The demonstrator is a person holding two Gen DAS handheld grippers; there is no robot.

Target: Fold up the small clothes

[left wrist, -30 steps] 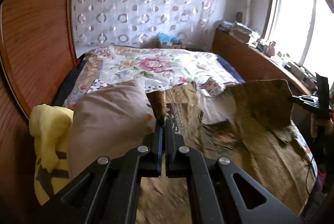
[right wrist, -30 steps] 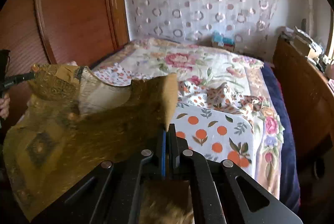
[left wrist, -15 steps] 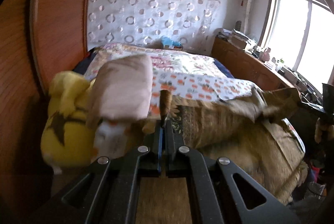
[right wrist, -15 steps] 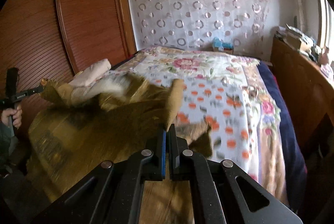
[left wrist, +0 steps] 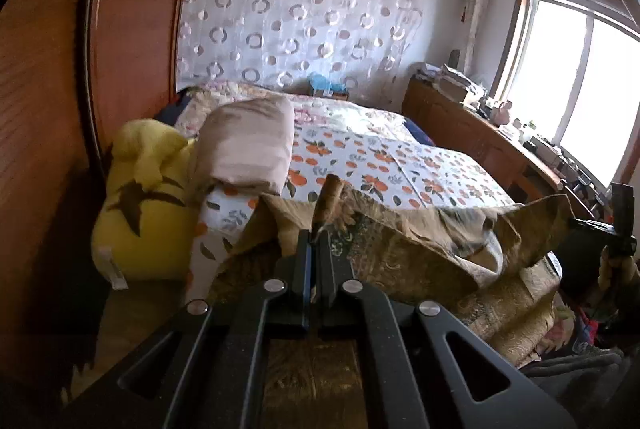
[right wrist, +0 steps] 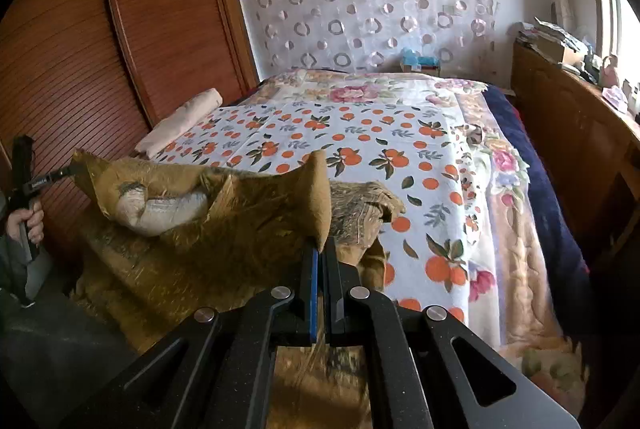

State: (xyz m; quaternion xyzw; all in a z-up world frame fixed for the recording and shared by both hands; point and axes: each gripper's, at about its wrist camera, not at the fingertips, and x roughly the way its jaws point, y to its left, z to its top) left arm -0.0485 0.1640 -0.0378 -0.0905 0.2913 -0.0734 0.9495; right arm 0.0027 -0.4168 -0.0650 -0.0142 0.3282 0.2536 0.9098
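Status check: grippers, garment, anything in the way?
Left gripper and right gripper both shut on brown garment. Garment bunched at bed's near edge. Folded pillowcase and yellow plush left.

Garment (right wrist: 224, 229) mustard-brown, patterned; sheet (right wrist: 360, 145) white, orange-fruit print; plush toy (left wrist: 140, 213) yellow.

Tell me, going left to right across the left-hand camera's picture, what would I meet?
Wooden wardrobe → yellow plush toy → folded beige bedding → left gripper pinching the brown garment → right gripper at the far edge.
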